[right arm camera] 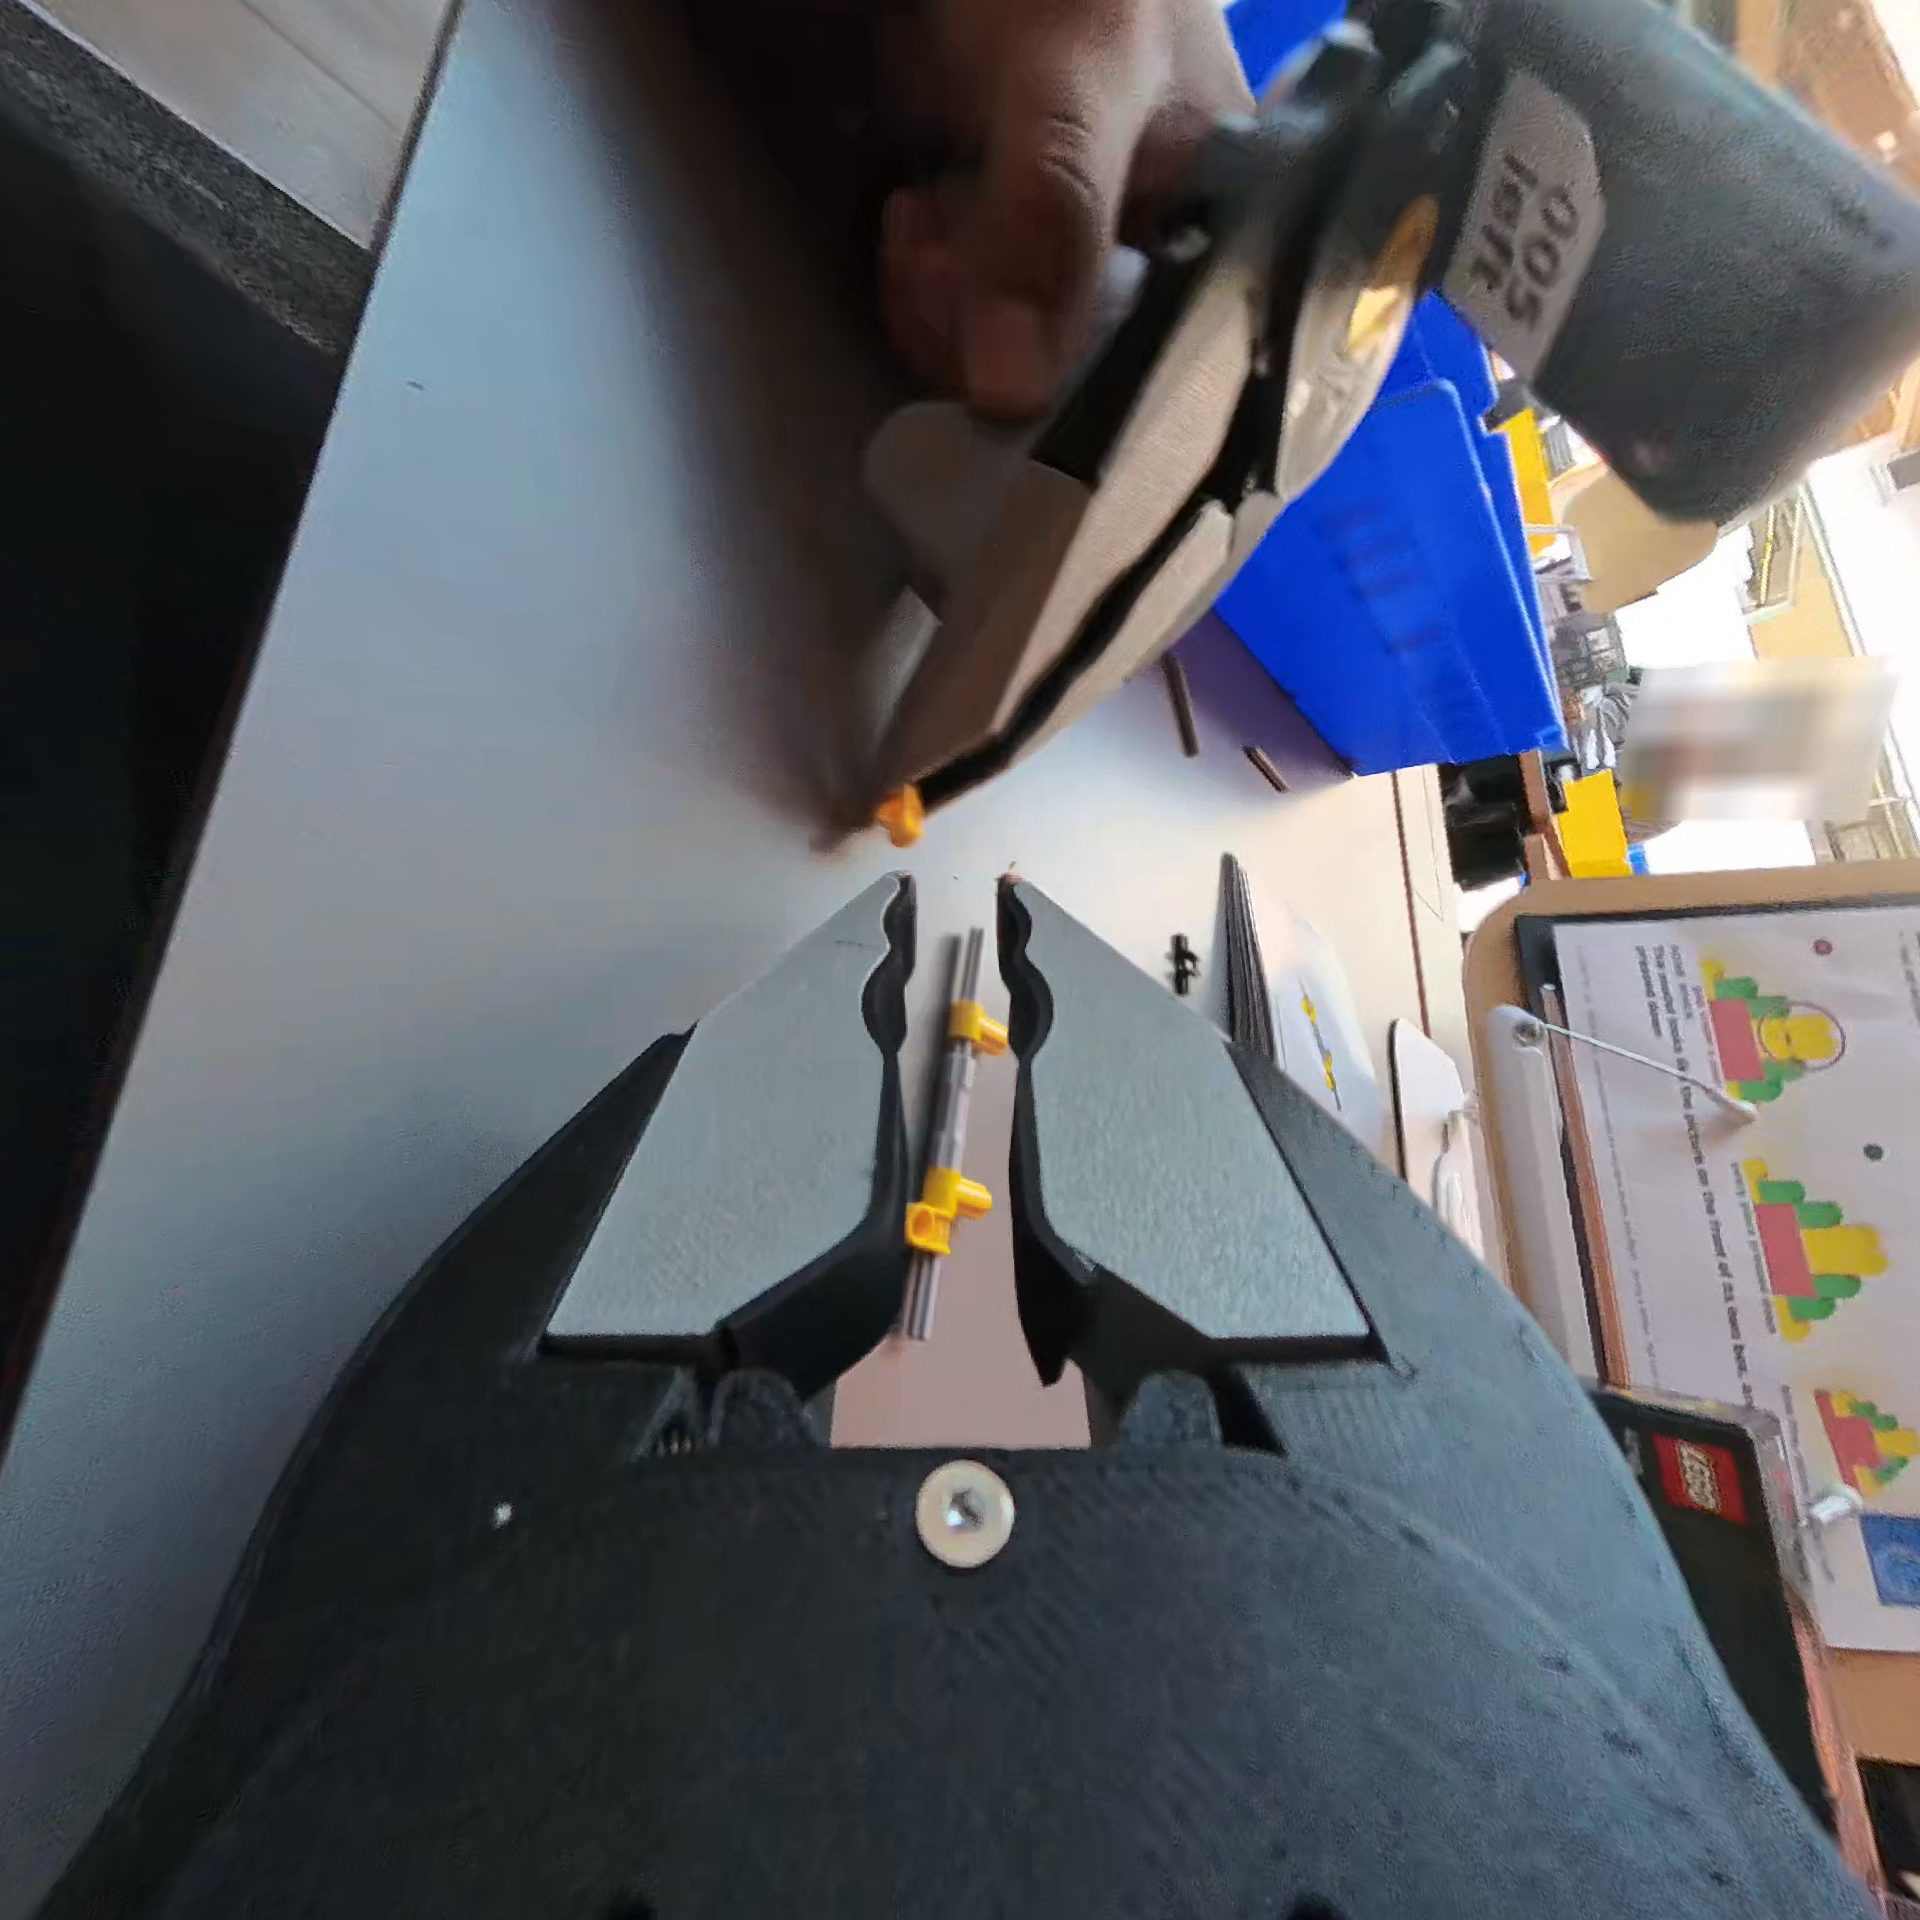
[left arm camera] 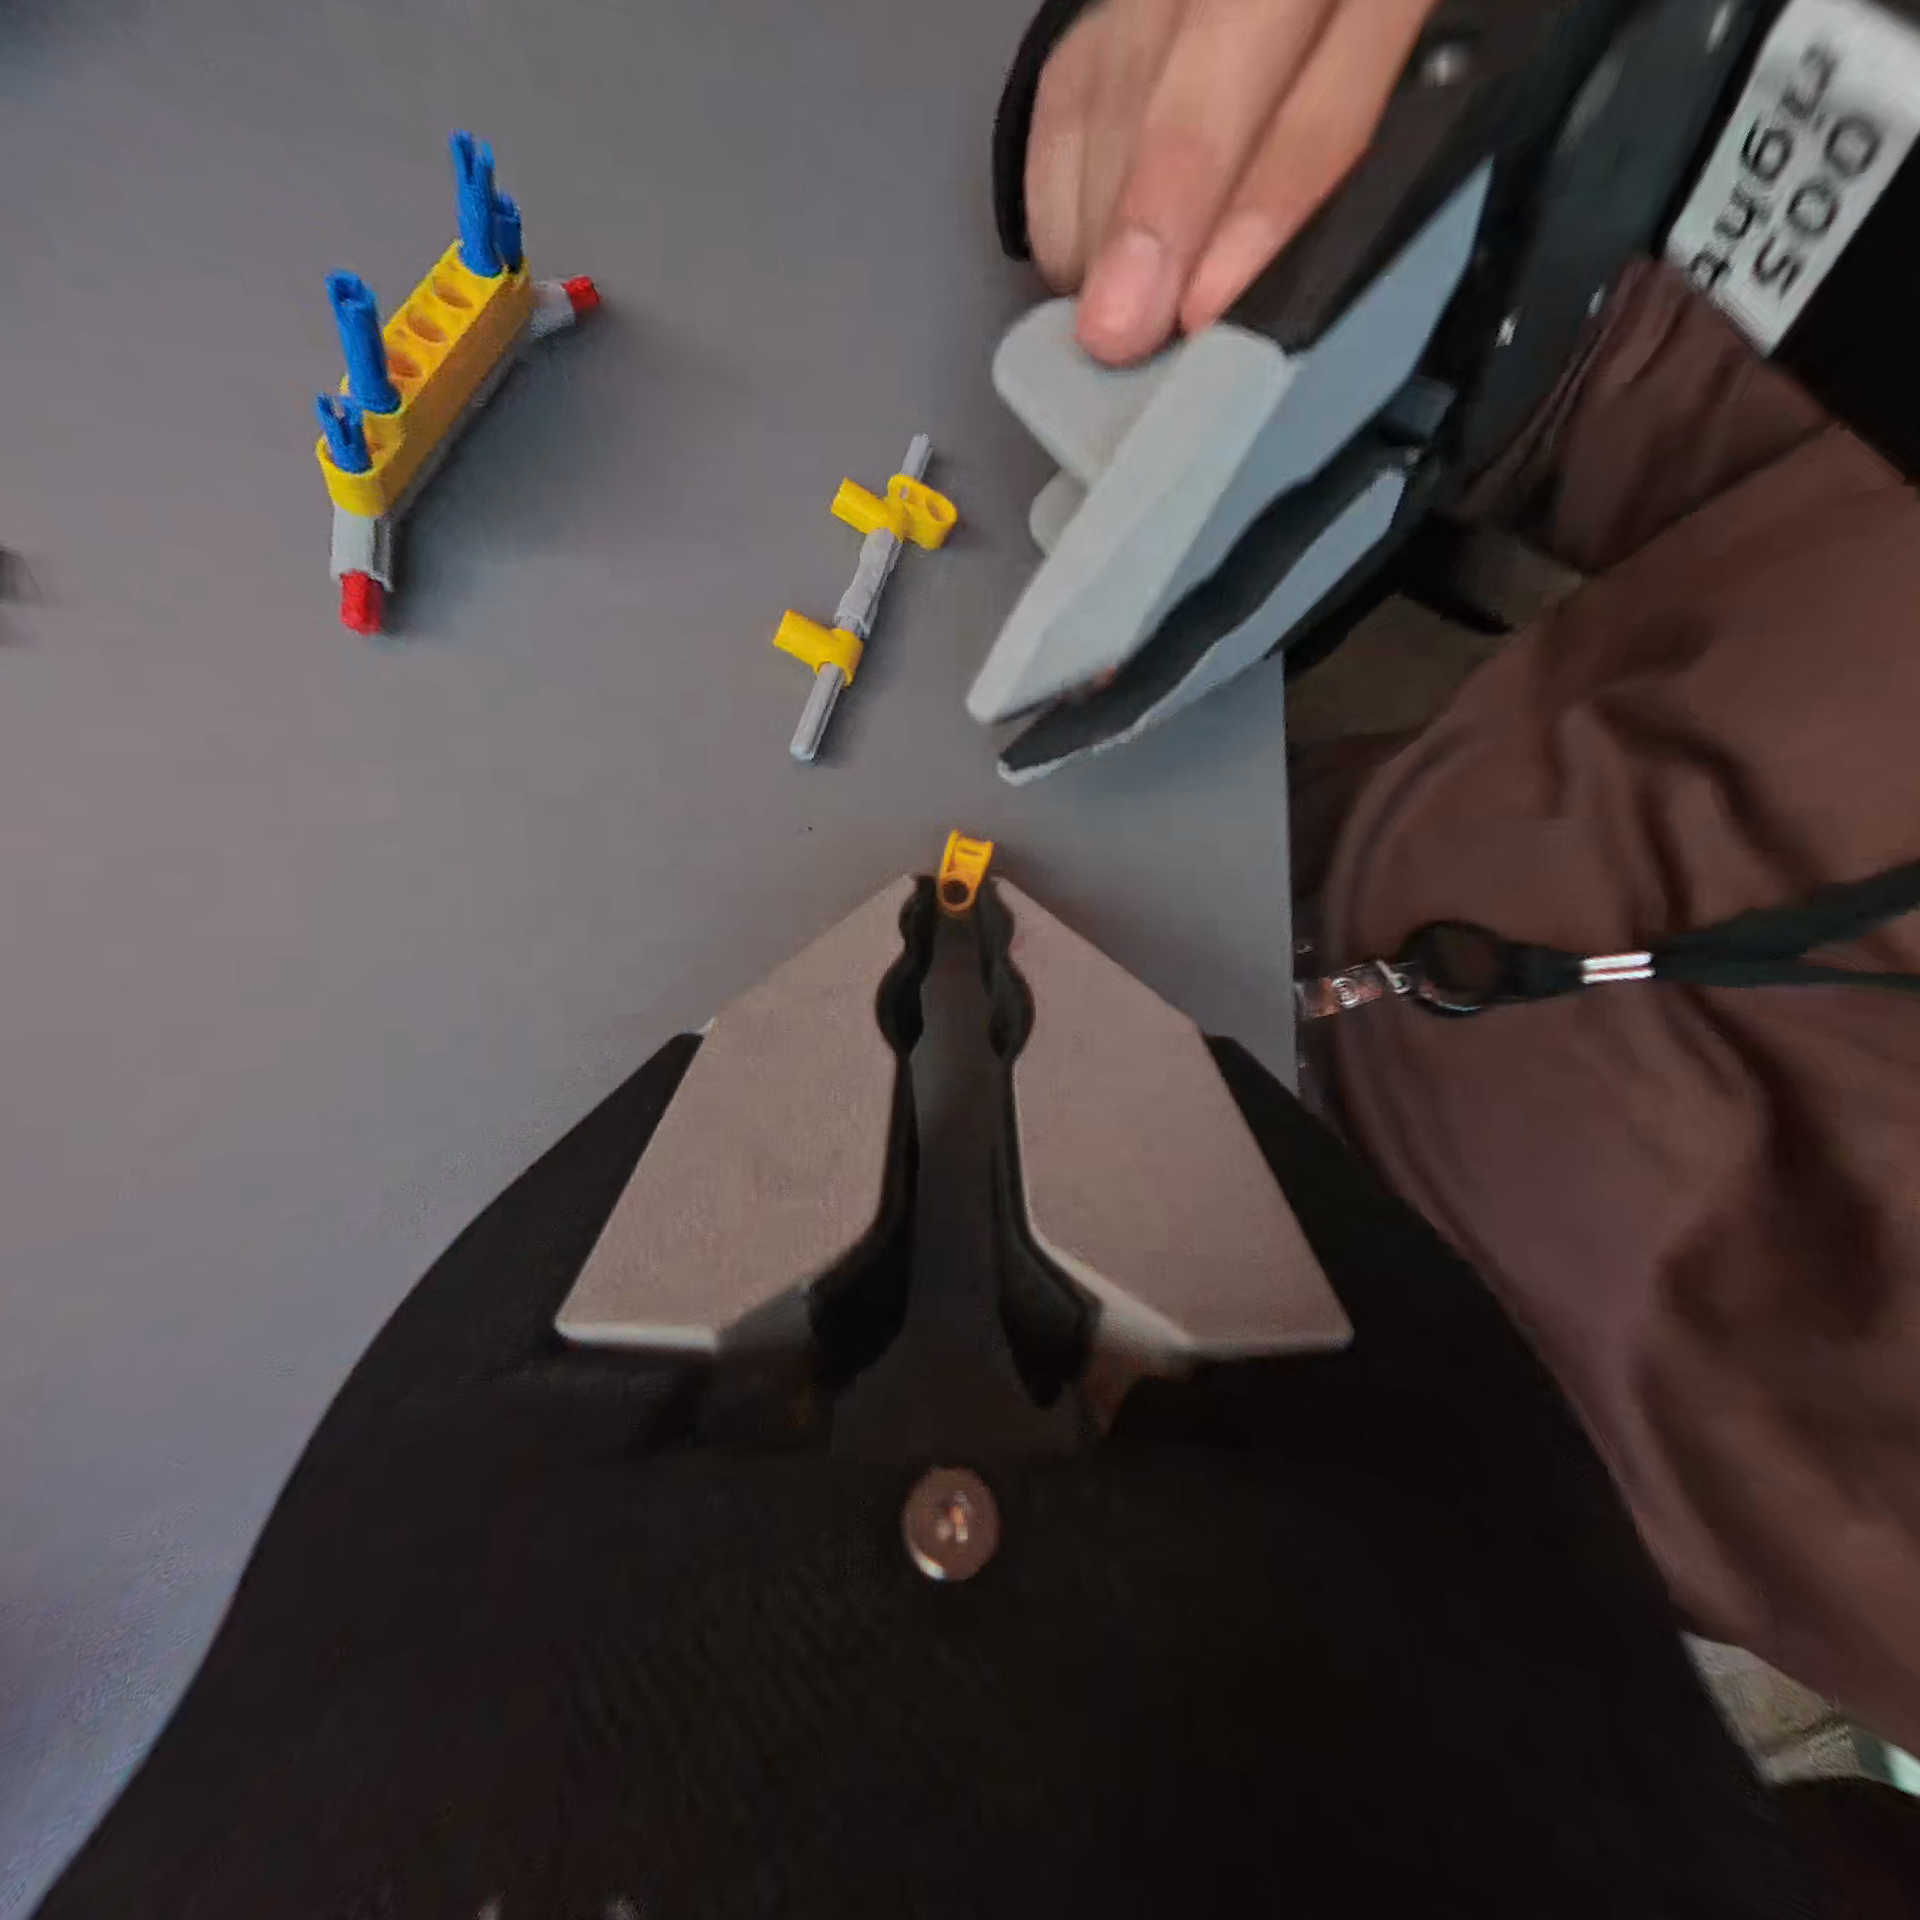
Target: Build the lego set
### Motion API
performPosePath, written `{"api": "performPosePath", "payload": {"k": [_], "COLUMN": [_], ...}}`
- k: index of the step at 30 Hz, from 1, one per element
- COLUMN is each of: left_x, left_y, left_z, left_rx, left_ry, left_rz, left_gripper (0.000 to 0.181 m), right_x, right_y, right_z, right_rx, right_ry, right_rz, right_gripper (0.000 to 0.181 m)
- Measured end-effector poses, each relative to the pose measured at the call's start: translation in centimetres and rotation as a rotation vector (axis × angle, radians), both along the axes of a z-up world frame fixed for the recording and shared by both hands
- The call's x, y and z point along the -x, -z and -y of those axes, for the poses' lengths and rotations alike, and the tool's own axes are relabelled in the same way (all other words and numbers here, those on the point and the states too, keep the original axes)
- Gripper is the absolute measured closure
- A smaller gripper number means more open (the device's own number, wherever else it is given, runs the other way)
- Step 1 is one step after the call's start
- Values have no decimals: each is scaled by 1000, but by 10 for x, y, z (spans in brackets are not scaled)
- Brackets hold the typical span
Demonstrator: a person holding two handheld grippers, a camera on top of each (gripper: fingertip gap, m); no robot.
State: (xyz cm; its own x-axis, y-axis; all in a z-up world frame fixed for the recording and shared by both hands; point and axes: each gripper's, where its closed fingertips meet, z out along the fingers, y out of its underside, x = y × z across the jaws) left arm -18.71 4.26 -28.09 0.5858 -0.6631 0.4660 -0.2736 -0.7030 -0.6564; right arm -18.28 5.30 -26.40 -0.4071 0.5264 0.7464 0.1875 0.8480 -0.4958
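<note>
The left gripper (left arm camera: 964, 883) is clamped on a small yellow connector (left arm camera: 963, 871) at its fingertips, held just above the grey table (left arm camera: 312, 935). The right gripper (right arm camera: 956, 881) stands narrowly parted and empty, its fingers straddling the grey axle (right arm camera: 948, 1132), which carries two yellow connectors and lies flat on the table. The yellow beam assembly (left arm camera: 431, 364) with blue pins rests well apart from the axle.

- I think I am in a work room or lab.
- My grey bench (right arm camera: 582, 582) has blue storage bins (right arm camera: 1382, 582) at the back.
- A building guide sheet (right arm camera: 1745, 1195) with brick pictures sits on a clipboard beside me.
</note>
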Motion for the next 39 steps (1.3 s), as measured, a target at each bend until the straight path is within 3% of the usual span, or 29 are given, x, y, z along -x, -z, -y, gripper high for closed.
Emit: {"api": "performPosePath", "payload": {"k": [6,23,31,39], "left_x": [-9,-6,0,4], "left_y": [-15,-10,-23,-27], "left_z": [9,3,-5,-13], "left_rx": [84,123,68,2], "left_ry": [40,-21,-74,-125], "left_rz": [184,186,263,250], "left_gripper": [177,176,173,172], "right_x": [8,8,9,3], "right_y": [4,5,-8,-56], "right_z": [19,15,-7,-67], "right_rx": [-17,16,105,317], "right_ry": [-35,-19,81,299], "right_rz": [8,29,-10,-220], "right_gripper": [167,177,177,177]}}
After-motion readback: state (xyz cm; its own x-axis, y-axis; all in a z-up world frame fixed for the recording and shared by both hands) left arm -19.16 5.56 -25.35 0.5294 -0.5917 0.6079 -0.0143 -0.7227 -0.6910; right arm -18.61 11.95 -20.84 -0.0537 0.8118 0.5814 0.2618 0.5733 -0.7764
